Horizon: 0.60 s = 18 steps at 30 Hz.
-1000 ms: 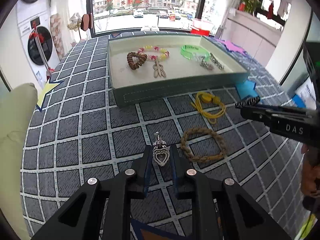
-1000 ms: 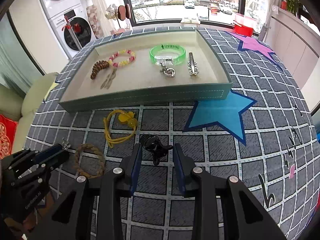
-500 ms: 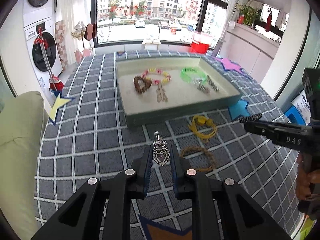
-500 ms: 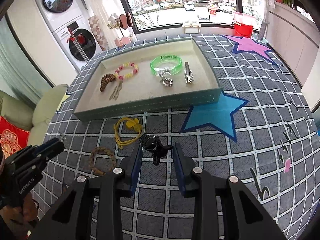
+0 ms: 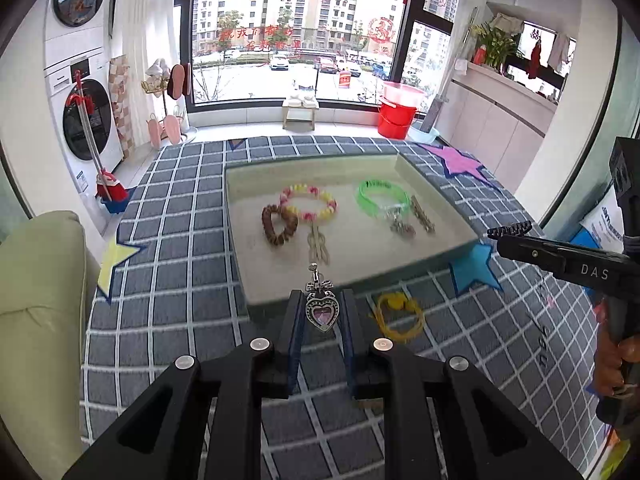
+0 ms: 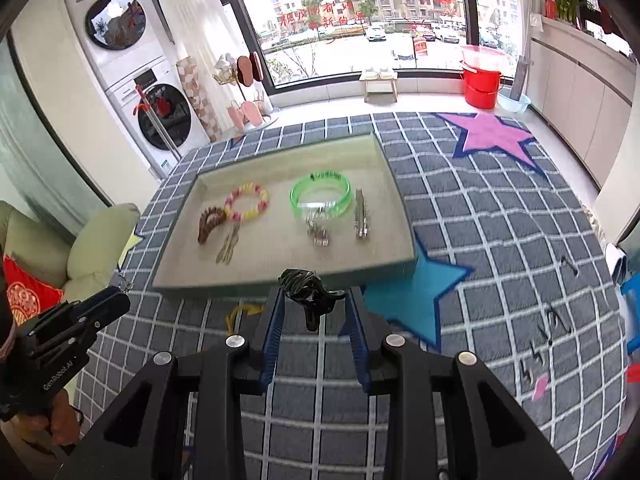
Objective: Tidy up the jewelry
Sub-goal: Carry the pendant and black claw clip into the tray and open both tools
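Observation:
My left gripper [image 5: 322, 312] is shut on a silver heart pendant [image 5: 321, 312] with a pink stone, held high above the tablecloth in front of the grey-green tray [image 5: 436, 250]. My right gripper [image 6: 314, 304] is shut on a black hair clip [image 6: 308, 288], also raised, near the tray's [image 6: 288, 282] front wall. The tray holds a brown bead bracelet [image 5: 279, 225], a pink-yellow bead bracelet [image 5: 308, 202], a green bangle [image 5: 380, 198] and silver clips [image 5: 422, 214]. A yellow cord bracelet [image 5: 398, 314] lies on the cloth in front of the tray.
The table has a grey checked cloth with coloured stars [image 6: 416, 300]. A green cushion [image 5: 36, 320] sits at the left edge. The right gripper shows in the left wrist view [image 5: 516, 236], and the left one in the right wrist view [image 6: 116, 292].
Both grippers have risen well above the table with their items and moved toward the tray. The braided brown bracelet on the cloth has dropped out of sight behind the left fingers.

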Motion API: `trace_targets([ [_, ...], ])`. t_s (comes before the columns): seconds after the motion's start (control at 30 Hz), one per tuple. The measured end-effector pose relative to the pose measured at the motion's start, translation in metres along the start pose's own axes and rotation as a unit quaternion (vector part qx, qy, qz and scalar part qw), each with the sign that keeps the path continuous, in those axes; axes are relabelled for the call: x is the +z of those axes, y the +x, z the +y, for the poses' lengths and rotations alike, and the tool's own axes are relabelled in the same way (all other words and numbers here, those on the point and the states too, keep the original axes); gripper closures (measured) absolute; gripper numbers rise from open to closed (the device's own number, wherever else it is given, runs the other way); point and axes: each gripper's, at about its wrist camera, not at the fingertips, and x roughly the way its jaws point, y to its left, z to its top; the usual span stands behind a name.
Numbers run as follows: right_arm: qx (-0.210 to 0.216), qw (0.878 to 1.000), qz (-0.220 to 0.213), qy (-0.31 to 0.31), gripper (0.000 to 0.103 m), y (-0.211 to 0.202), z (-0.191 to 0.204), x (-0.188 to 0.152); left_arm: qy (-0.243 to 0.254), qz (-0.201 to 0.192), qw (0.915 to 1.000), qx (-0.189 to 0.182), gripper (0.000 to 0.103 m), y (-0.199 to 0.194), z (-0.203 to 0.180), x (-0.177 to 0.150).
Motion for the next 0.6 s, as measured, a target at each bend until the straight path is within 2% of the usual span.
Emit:
trace_targets([
  [0.27, 0.001, 1.0, 0.0, 0.0, 0.069, 0.019, -0.005, 0.034, -0.007, -0.011, 0.9999, -0.005, 0.071, 0.02, -0.002, 0.038],
  [0.6, -0.011, 1.0, 0.009, -0.007, 0.069, 0.058, -0.009, 0.071, 0.015, 0.011, 0.9998, -0.001, 0.071, 0.075, -0.022, 0.07],
])
